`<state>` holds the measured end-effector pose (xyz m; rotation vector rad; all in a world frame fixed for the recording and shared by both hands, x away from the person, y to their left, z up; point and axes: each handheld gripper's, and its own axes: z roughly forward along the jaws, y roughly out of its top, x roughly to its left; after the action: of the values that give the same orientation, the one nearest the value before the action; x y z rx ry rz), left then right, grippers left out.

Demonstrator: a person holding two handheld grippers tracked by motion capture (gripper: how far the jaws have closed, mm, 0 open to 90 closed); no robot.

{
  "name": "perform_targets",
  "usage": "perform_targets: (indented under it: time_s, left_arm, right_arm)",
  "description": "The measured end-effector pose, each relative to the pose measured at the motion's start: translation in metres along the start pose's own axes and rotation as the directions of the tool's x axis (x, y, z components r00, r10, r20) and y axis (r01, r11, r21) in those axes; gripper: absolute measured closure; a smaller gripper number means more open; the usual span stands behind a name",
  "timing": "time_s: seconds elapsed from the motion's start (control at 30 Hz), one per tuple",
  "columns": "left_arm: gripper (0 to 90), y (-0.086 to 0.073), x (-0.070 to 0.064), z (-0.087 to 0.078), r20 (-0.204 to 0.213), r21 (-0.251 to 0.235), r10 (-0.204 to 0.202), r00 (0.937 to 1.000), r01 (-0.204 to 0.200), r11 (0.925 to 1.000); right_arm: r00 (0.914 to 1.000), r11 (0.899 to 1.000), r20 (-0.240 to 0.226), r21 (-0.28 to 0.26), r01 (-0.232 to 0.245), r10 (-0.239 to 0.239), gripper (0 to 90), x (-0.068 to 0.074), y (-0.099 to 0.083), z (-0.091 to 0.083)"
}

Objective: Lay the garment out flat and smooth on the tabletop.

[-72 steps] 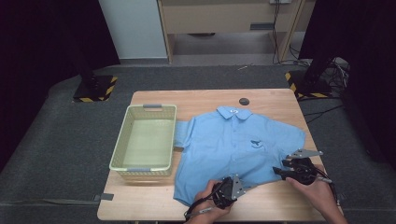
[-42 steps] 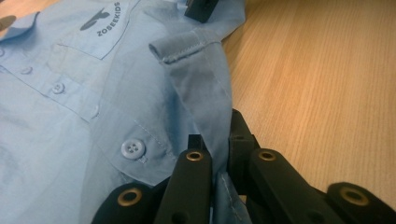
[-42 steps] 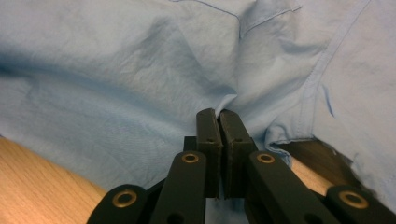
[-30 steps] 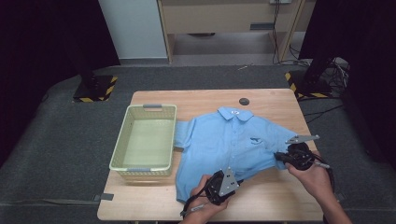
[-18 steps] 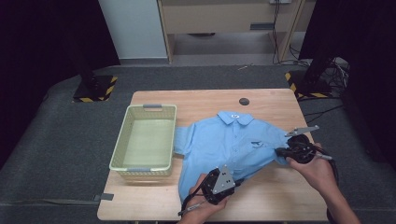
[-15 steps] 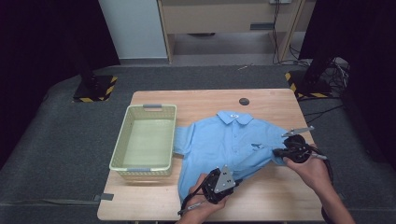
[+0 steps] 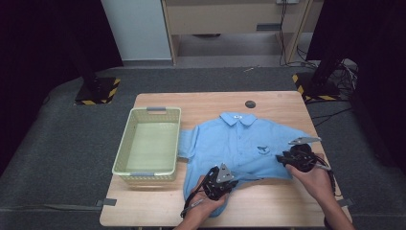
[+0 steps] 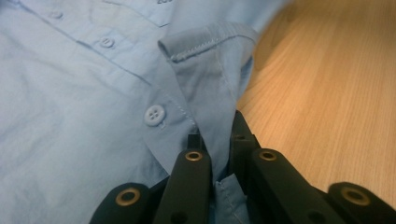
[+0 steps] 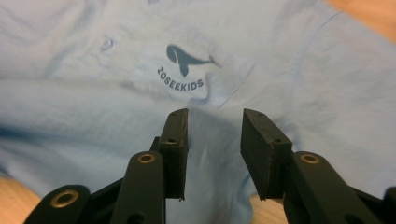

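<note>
On the left side of the wooden table stands one pale green basket, its right wall just beside the near sleeve of the one light blue shirt; the shirt lies face up across the middle of the table, collar toward the far edge, with a whale print and the word ZOSEEKIDS on its chest; at the shirt's lower hem, near the front edge, sits the left gripper, held in the person's left hand; in the left gripper view its two jaws are pressed together on a fold of the hem beside the button placket, cloth squeezed between them and rising up out of the pinch, with one white button just left of the jaws and two more farther up the placket; bare wood lies to the right of that fold; farther right, at the shirt's other lower corner, the right gripper rests in the right hand; in the right gripper view its two jaws stand apart over the cloth below the print, seemingly touching or just above it, nothing gripped between them; one small dark round object lies beyond the collar.
</note>
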<state>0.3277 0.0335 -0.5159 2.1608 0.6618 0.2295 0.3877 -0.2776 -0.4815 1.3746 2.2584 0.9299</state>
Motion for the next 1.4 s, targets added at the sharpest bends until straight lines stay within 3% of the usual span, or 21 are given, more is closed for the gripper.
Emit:
perform_targets:
  time_s: [0.13,0.27,0.37,0.5,0.73,0.93,1.2,1.4]
  left_arm:
    - [88.5,-0.003,0.006,0.001,0.002,0.008,-0.045,0.9990,0.045,0.9989]
    - [88.5,-0.004,0.007,0.003,-0.006,0.011,-0.048,0.9988,0.048,0.9988]
    - [88.5,-0.004,0.006,0.003,-0.006,0.012,-0.044,0.9990,0.044,0.9989]
    - [88.5,-0.004,0.007,0.003,-0.006,0.008,-0.050,0.9987,0.050,0.9987]
    - [89.0,-0.001,0.007,-0.002,0.005,-0.018,-0.069,0.9976,0.069,0.9974]
    - [89.2,0.003,0.007,-0.007,0.021,-0.049,-0.085,0.9961,0.086,0.9951]
    - [89.3,0.007,0.006,-0.014,0.056,-0.086,-0.111,0.9922,0.116,0.9896]
    - [89.3,0.010,0.003,-0.018,0.061,-0.098,-0.101,0.9930,0.107,0.9894]
  right_arm:
    - [0.9998,0.999,0.003,-0.026,0.022,-0.022,62.2,-0.001,-0.010,-0.023]
    - [0.9989,0.999,0.015,0.005,0.045,-0.045,67.3,-0.004,-0.028,-0.036]
    - [0.9987,0.998,0.007,0.030,0.050,-0.050,63.4,-0.002,-0.045,-0.038]
    - [0.9977,0.997,-0.018,0.045,0.065,-0.065,58.5,0.011,-0.060,-0.038]
    - [0.9895,0.992,-0.096,0.055,0.114,-0.108,77.4,0.035,-0.071,-0.035]
    - [0.9852,0.990,-0.127,0.065,0.124,-0.115,78.4,0.048,-0.072,-0.025]
    - [0.9855,0.992,-0.133,0.060,0.114,-0.106,73.0,0.054,-0.071,-0.013]
    - [0.9902,0.993,-0.097,0.048,0.105,-0.100,71.7,0.052,-0.069,-0.006]
